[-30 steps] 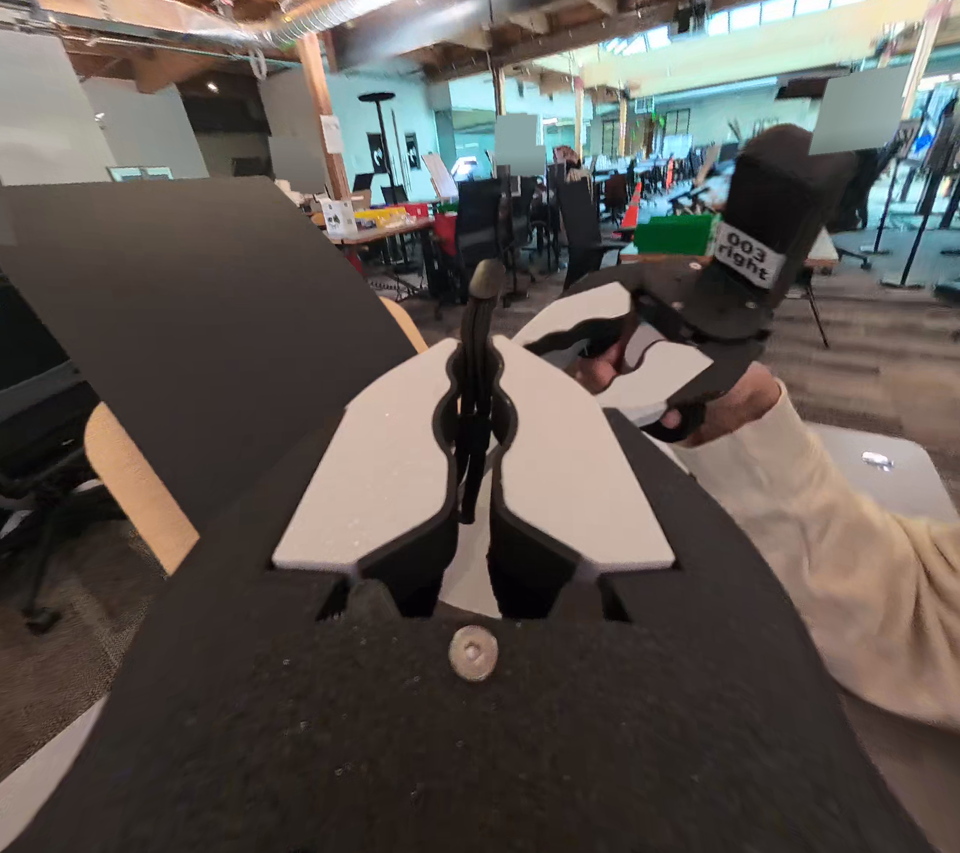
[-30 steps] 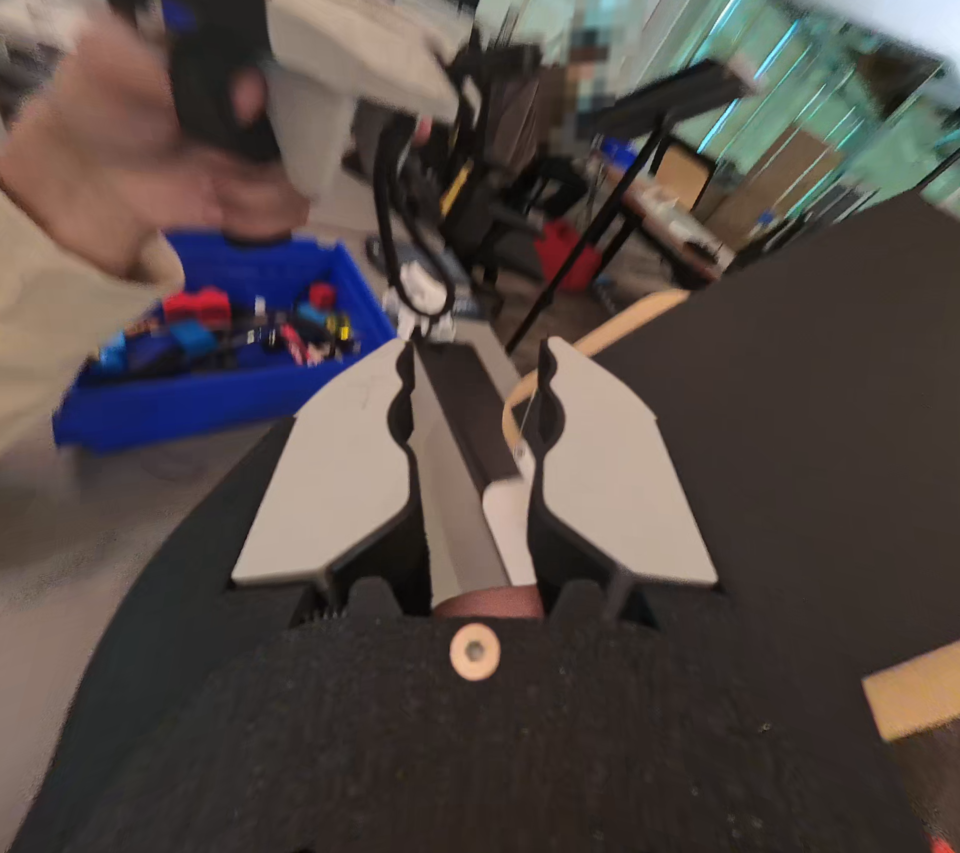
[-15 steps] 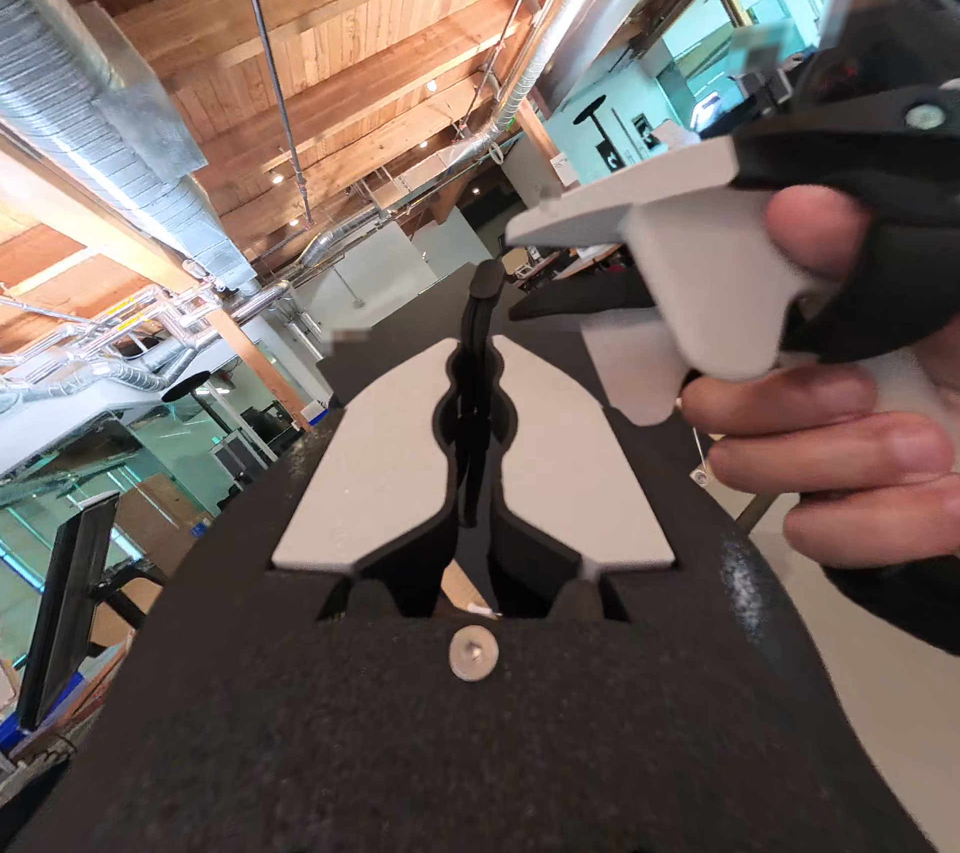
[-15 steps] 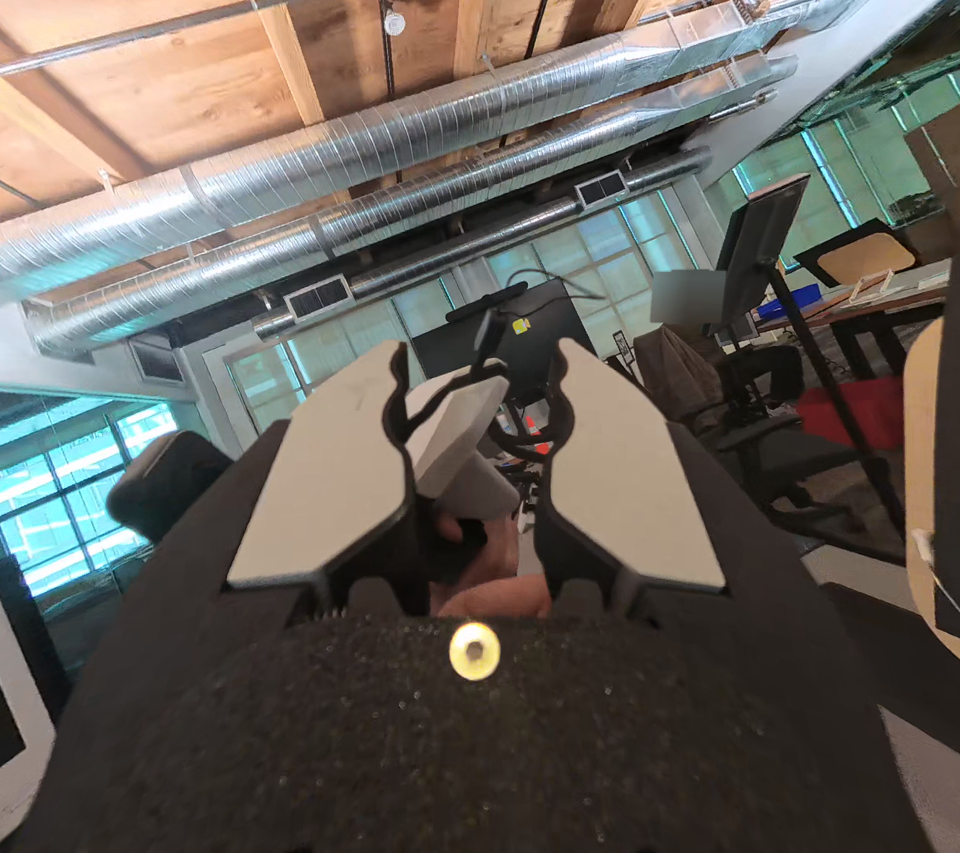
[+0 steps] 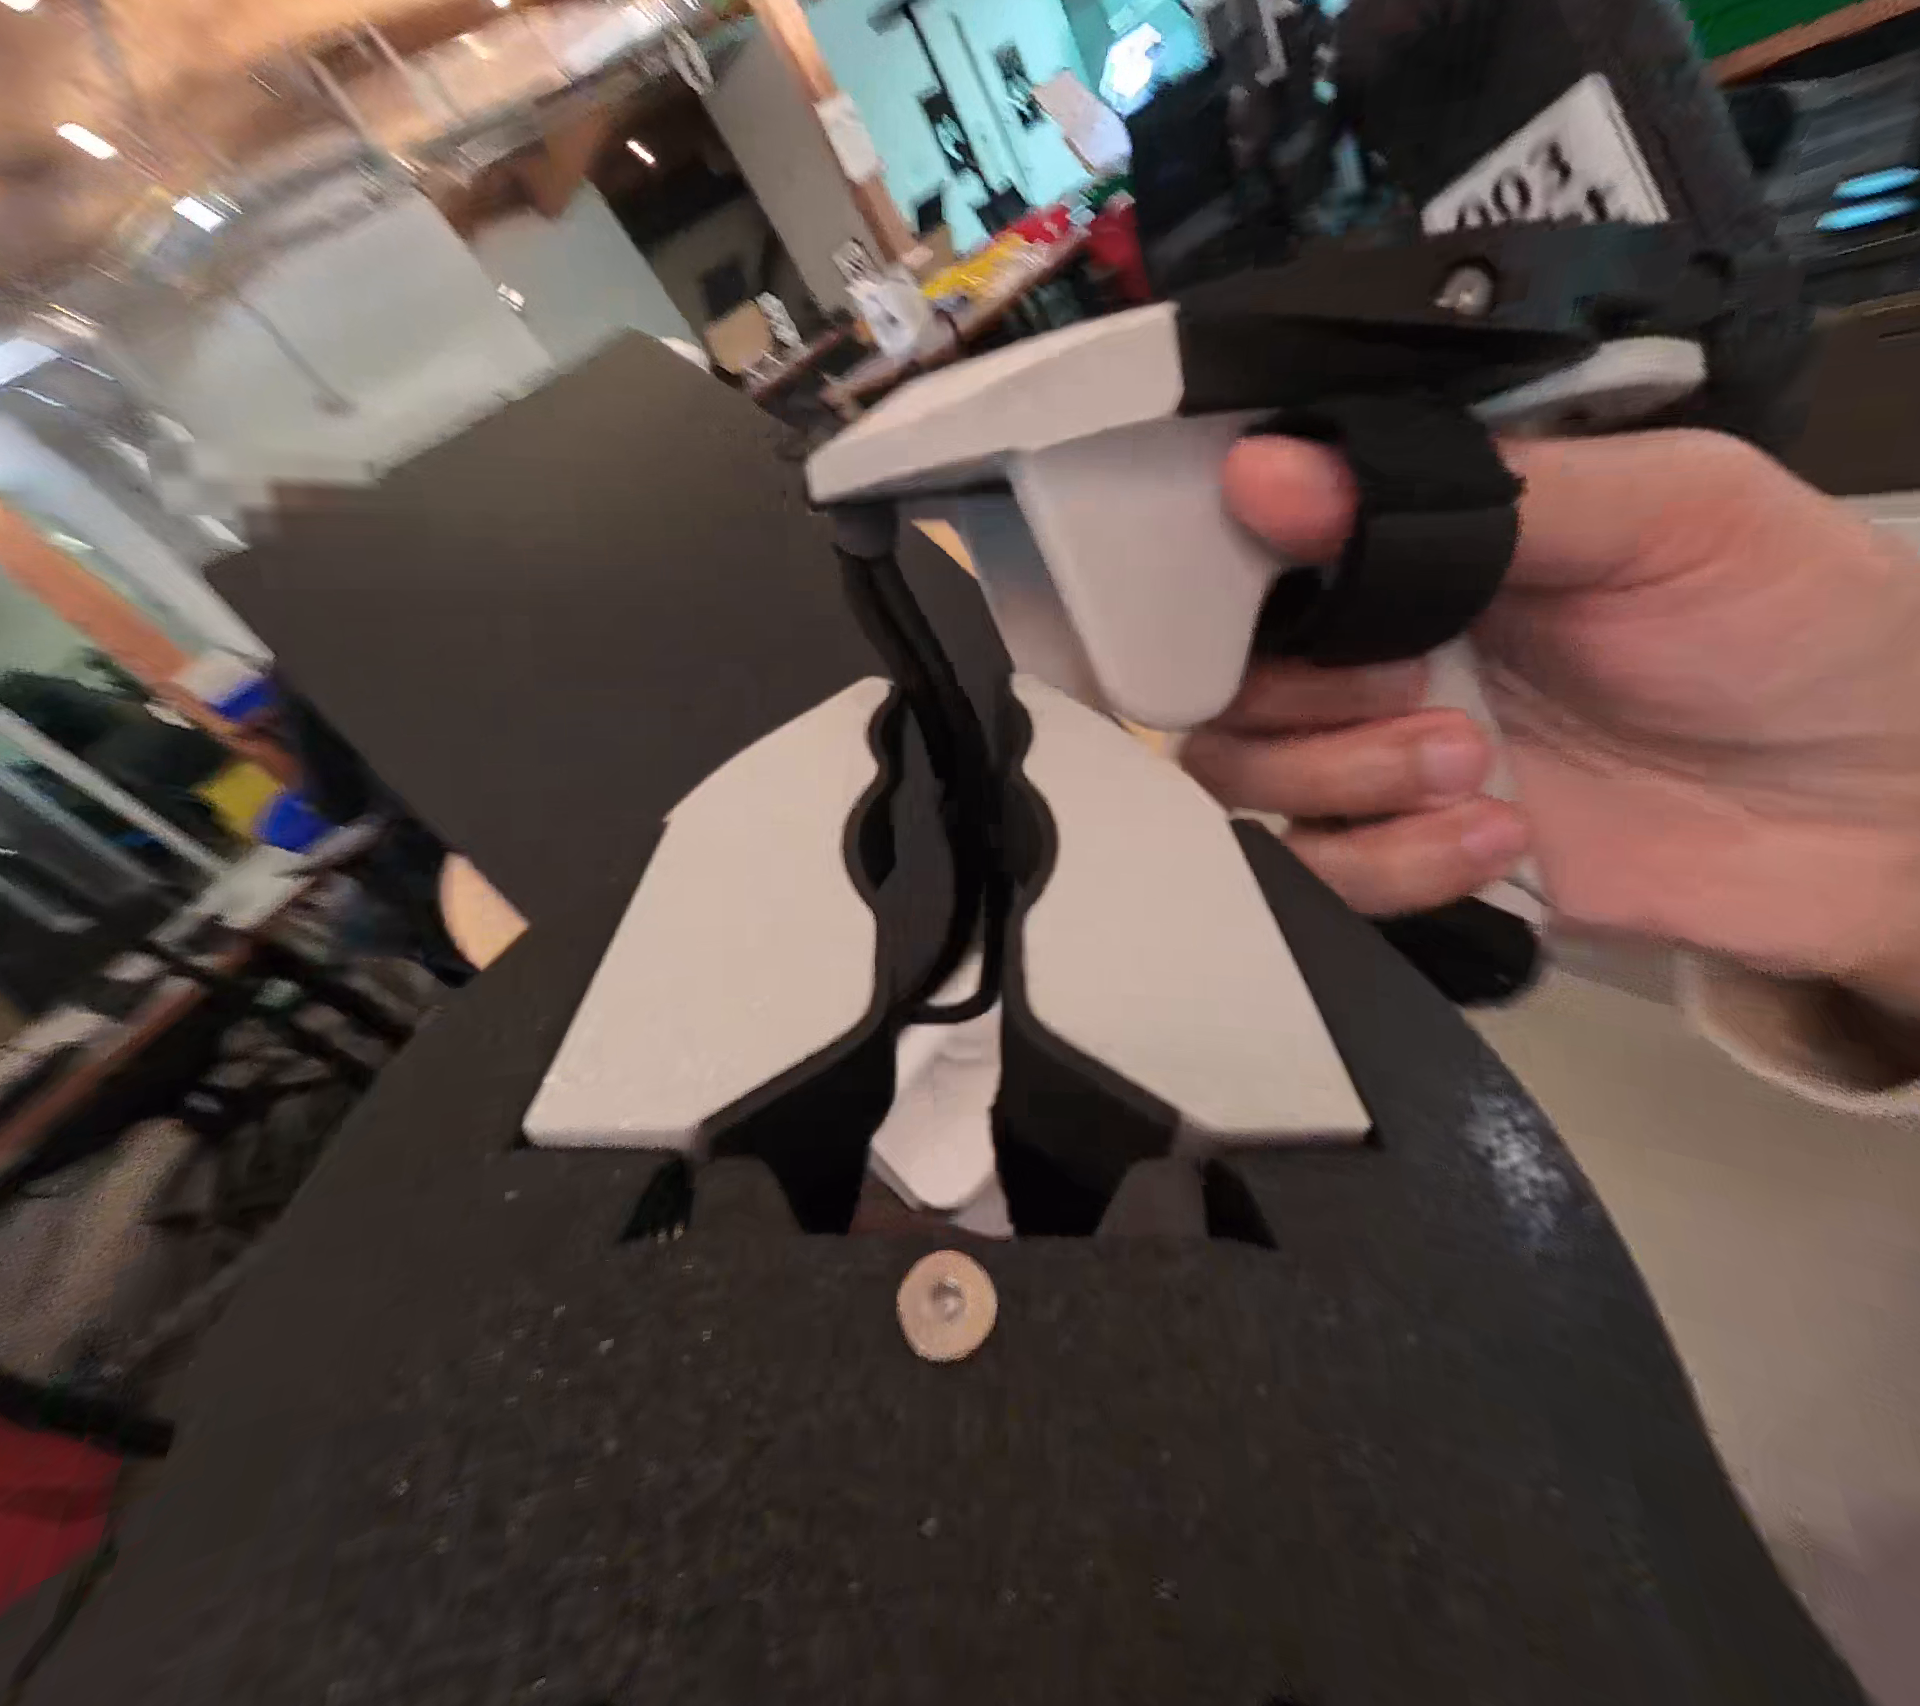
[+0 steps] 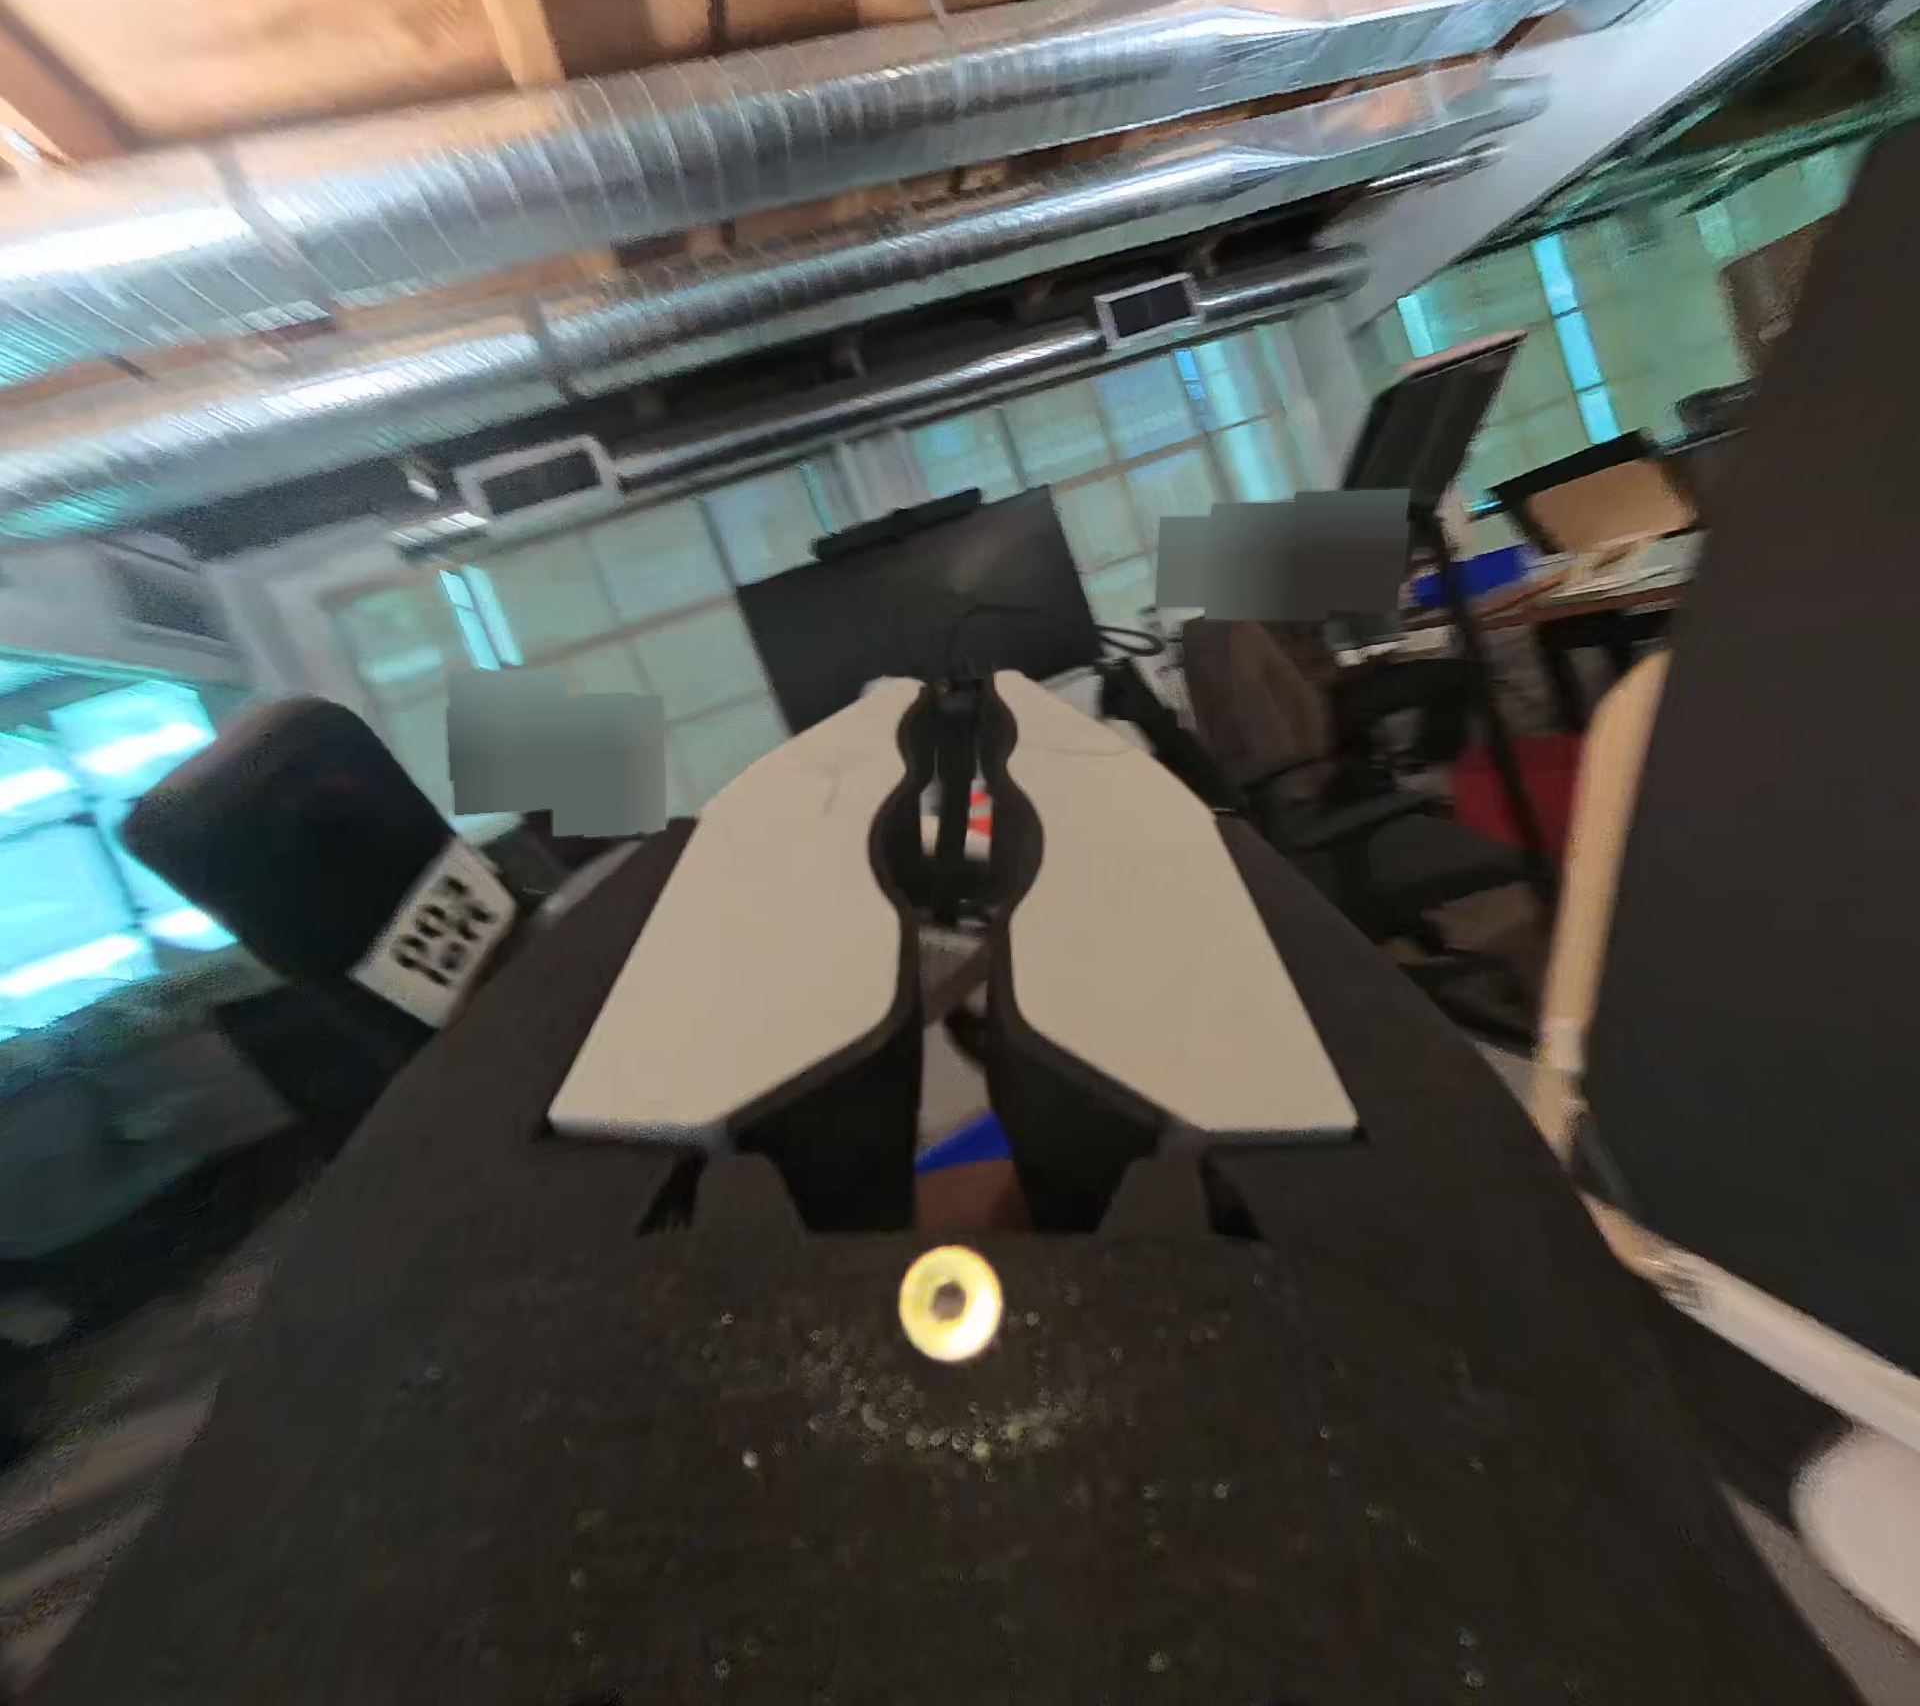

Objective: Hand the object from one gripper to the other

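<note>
The object is a bundle of thin black cable (image 5: 914,638). In the left wrist view it runs up from between my left gripper's (image 5: 951,711) fingers to the tip of my right gripper (image 5: 842,503), which a hand holds just above. The left jaws stand a little apart and the cable passes loosely between them. In the right wrist view my right gripper (image 6: 951,706) is shut on the cable (image 6: 948,815) at its fingertips. The left gripper's black body (image 6: 291,825) shows low at the left; its fingers are hidden there.
A black chair back (image 5: 571,565) stands close behind the grippers; it also shows in the right wrist view (image 6: 1818,721). A pale table top (image 5: 1714,1344) lies below on the right. A dark monitor (image 6: 935,576), desks and office chairs stand farther off. There is about 4 cm between the tips of the two grippers.
My right gripper came in wide open around the cable's upper end and shut on it. My left jaws, tight on the cable before, have parted slightly. Both views tilted down from the ceiling.
</note>
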`<state>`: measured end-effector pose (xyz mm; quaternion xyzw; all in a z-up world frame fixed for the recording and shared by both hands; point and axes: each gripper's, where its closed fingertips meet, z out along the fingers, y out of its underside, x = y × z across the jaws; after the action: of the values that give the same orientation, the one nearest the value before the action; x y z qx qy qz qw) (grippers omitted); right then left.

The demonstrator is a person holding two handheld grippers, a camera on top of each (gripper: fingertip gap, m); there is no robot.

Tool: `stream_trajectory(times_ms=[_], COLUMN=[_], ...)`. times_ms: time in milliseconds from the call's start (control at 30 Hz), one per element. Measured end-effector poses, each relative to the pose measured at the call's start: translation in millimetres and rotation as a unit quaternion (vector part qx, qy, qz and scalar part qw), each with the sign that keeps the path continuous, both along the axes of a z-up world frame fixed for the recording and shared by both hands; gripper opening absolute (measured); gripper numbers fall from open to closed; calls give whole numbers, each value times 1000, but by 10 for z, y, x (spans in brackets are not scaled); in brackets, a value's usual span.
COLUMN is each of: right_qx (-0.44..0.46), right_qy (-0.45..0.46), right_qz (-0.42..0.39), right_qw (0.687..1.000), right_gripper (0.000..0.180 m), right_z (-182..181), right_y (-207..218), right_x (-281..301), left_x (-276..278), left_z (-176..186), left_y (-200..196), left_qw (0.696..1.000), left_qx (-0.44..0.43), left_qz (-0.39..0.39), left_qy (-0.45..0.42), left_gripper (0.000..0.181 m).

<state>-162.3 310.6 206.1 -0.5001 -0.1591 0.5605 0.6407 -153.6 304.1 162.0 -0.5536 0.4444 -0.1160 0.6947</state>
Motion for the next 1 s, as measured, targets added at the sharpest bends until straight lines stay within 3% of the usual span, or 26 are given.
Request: stream_trajectory(times_ms=[100,233,367,533,600,733,767,1000], right_qx=[46,126,151,217,276,392,404,462], right_qy=[-109,-274,-348,-413,-455,-530,-541,-549], right_qz=[-147,-282,-335,-344,-357,-449,-454,-424], right_qw=[982,911,862,815,768,604,581,552], right_gripper=[8,8,8,8,8,8,8,7], right_z=[-79,-154,-206,-259,-296,-311,-337,-448], right_y=[200,304,360,331,316,341,351,209], right_x=[159,304,405,320,258,251,223,-92], left_x=[-16,-19,-12,-45,-78,-130,-132,-253], left_z=[-64,-101,-164,-211,-209,-94,-63,-27], left_y=[84,162,206,257,265,113,44,-56], left_qw=[1000,999,999,998,996,981,978,991], left_qx=[-12,-18,-31,-50,-82,-175,-182,-120], left_qz=[16,27,29,40,35,-35,-56,-31], left_qy=[9,7,15,16,-4,-78,-84,-42], left_gripper=[28,28,28,25,25,28,29,28])
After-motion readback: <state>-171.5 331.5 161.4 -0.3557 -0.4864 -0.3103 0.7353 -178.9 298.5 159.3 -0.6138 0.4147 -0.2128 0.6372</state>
